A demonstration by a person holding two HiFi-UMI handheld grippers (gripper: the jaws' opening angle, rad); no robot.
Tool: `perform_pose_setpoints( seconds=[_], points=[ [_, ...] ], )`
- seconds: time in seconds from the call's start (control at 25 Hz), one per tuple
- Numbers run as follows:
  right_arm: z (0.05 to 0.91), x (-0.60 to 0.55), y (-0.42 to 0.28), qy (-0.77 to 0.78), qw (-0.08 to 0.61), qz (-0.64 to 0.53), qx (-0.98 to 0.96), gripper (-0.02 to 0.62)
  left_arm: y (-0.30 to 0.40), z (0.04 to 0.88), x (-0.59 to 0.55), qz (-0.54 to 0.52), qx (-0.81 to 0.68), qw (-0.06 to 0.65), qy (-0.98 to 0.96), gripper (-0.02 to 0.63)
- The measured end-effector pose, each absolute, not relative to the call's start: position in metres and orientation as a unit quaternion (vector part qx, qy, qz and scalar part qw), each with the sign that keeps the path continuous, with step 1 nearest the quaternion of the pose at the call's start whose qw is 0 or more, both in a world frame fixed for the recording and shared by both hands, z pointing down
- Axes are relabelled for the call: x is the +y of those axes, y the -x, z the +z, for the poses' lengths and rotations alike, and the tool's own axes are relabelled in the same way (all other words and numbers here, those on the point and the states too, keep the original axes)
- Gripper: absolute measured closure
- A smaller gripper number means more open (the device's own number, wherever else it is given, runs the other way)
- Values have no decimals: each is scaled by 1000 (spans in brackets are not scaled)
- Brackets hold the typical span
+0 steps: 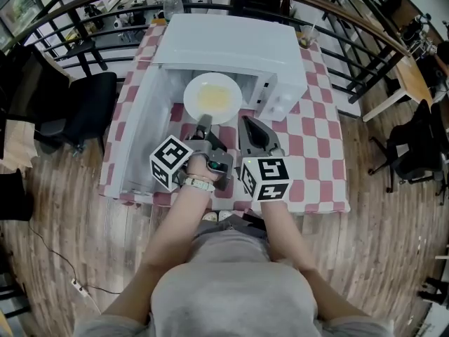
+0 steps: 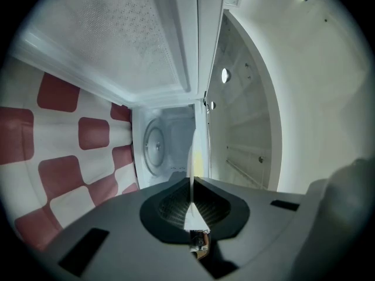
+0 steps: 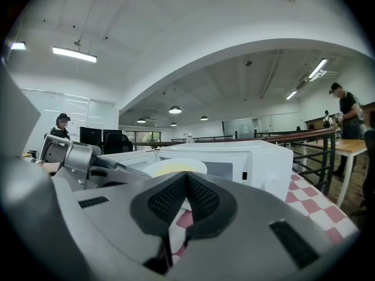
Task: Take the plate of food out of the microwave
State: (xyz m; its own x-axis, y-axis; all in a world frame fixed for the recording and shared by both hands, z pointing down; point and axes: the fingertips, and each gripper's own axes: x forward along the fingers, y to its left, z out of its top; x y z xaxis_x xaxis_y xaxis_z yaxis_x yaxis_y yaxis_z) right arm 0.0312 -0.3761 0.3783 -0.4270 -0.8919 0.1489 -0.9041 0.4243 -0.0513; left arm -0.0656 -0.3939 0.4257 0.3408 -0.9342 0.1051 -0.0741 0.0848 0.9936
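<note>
A white plate (image 1: 212, 98) with yellow food hangs level in front of the open white microwave (image 1: 231, 44). My left gripper (image 1: 204, 123) is shut on the plate's near rim. In the left gripper view that rim (image 2: 191, 177) runs edge-on between the pads, and beyond it shows the microwave's cavity with its glass turntable (image 2: 154, 147). My right gripper (image 1: 247, 121) is just right of the left one, apart from the plate, shut with nothing in it. The right gripper view shows the plate (image 3: 174, 167) above its closed jaws and the microwave (image 3: 234, 157) behind.
The microwave door (image 1: 140, 132) stands open to the left over the red-and-white checked table (image 1: 316, 153). A bottle (image 1: 172, 2) and a glass (image 1: 306, 35) stand behind the microwave. A black railing (image 1: 84, 5) curves round the table, with a black chair (image 1: 91, 111) at left.
</note>
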Motion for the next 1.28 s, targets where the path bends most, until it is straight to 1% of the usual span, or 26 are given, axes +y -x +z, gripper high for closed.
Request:
perform_pose_setpoints(
  seconds=[0.76,1.28],
  points=[
    [362,-368,-30,-528,30,40,-848,571,65,399,-376,-379,-432,568,-589,591],
    [361,-361,-27,-525,34,19,-850,571,69,398,-375,-388,-432,559,-591,591]
  ],
)
